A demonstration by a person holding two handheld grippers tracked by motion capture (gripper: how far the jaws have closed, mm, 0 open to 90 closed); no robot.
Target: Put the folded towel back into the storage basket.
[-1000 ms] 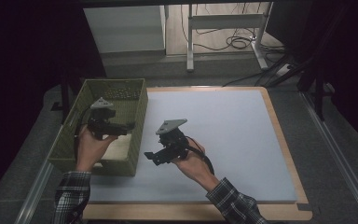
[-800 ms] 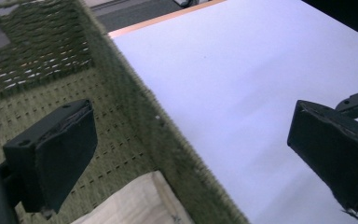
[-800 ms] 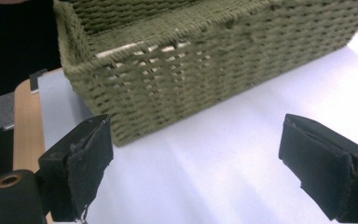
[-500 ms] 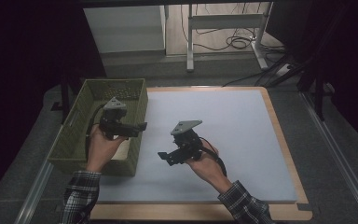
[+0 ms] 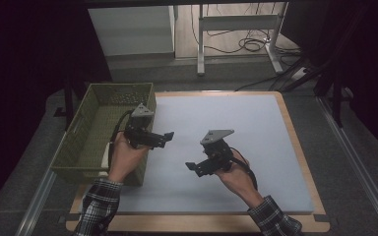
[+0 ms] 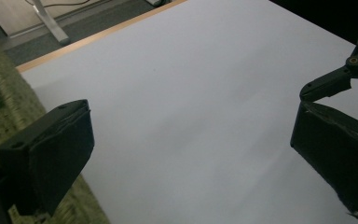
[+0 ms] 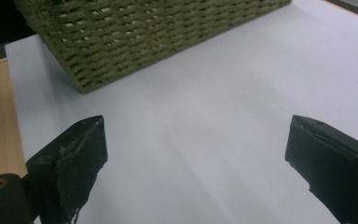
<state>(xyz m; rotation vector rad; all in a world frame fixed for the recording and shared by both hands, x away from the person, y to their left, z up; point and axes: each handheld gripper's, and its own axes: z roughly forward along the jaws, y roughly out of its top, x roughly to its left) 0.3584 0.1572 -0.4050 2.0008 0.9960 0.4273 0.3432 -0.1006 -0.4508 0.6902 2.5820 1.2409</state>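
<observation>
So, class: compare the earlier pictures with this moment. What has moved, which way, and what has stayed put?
The left gripper has come out of the green basket and now points over the white mat. The right gripper has drifted toward the person and a little rightward. Both stay open and empty. The basket and mat have not moved.

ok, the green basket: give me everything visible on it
The olive-green woven rectangular basket looks like wicker or plastic weave, with open slots along the upper walls and a cut-out handle in its left long wall. It stands upright at the left edge of the pale blue-grey mat, long axis running away from the person. The inside is dim; a pale patch shows near the front corner, unclear what. The left tongs, open, hang above its right wall, not visibly touching. The right tongs, open, point toward it.
</observation>
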